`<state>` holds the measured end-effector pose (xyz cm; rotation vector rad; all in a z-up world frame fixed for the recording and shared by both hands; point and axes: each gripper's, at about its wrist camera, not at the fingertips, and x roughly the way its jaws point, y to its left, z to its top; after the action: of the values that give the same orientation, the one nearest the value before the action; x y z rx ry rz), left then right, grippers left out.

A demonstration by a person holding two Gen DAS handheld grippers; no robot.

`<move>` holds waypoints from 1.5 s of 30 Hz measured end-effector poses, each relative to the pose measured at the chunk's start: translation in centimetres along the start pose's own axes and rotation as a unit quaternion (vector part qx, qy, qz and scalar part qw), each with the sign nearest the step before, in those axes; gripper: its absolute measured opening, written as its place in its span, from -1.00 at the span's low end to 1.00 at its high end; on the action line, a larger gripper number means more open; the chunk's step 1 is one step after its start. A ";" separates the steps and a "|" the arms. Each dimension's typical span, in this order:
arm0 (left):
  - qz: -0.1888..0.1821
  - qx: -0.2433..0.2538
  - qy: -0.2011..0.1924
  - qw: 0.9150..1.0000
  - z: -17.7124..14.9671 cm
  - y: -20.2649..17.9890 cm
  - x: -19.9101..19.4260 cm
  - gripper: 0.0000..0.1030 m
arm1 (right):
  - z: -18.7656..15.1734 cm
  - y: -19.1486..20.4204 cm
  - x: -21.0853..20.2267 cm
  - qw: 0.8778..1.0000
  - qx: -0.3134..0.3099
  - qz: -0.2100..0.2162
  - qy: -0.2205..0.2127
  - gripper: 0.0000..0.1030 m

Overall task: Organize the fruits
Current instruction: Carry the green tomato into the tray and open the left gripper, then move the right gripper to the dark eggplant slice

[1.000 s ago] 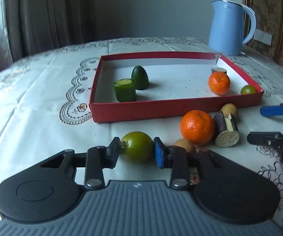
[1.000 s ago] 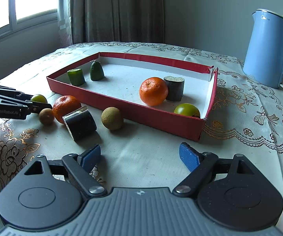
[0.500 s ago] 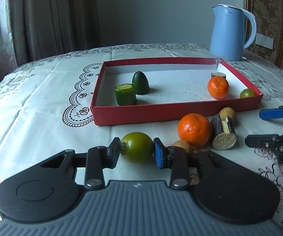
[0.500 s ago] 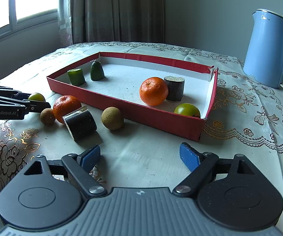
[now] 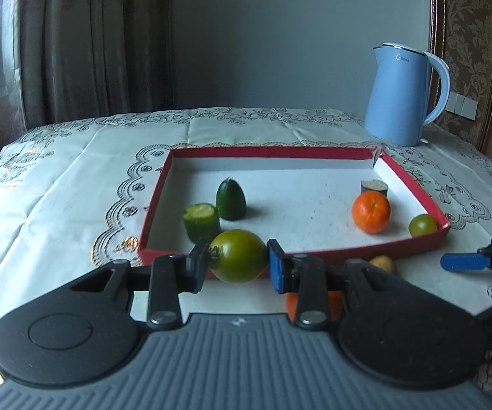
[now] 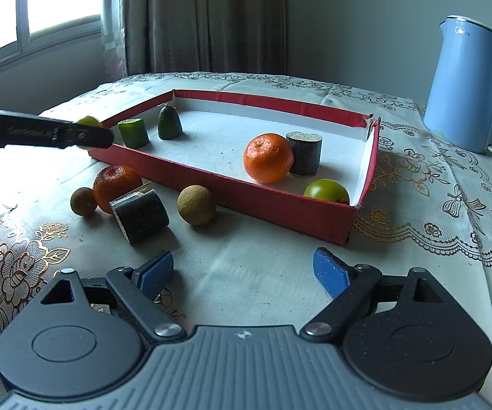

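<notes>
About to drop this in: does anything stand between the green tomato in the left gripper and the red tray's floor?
Only the tray's near wall. The cut cucumber piece stands just inside.

My left gripper (image 5: 238, 266) clamps a green tomato (image 5: 237, 255) at lower centre of the frame, in front of the red tray's (image 5: 376, 251) near wall. Inside the tray, two cucumber pieces (image 5: 201, 222) sit left; an orange (image 5: 371, 212), a dark stub (image 5: 373, 186) and a second tomato (image 5: 422, 224) sit right. A blue kettle (image 5: 403, 94) stands upper right.
</notes>
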<state>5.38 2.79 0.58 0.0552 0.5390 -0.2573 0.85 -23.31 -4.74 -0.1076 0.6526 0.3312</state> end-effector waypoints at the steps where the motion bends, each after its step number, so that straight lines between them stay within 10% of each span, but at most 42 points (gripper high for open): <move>1: 0.001 0.003 -0.002 1.000 0.2 -0.2 0.3 -0.36 | 0.0 0.0 0.0 1.000 0.000 0.000 0.000 0.74; 31: -0.004 -0.015 0.028 0.999 1.8 -0.2 8.2 -0.34 | 0.0 0.0 0.0 1.000 0.000 0.000 0.000 0.78; 36: -0.010 -0.020 0.035 0.999 1.8 -0.1 8.1 0.48 | 0.0 0.0 0.0 1.000 0.000 0.001 0.000 0.78; 45: 0.004 -0.045 -0.011 0.999 1.4 1.0 3.1 0.92 | 0.0 0.1 -0.1 1.000 -0.002 0.000 0.001 0.79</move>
<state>8.93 2.85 0.16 -0.0325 0.5276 -0.2253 0.79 -23.22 -4.69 -0.1116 0.6543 0.3320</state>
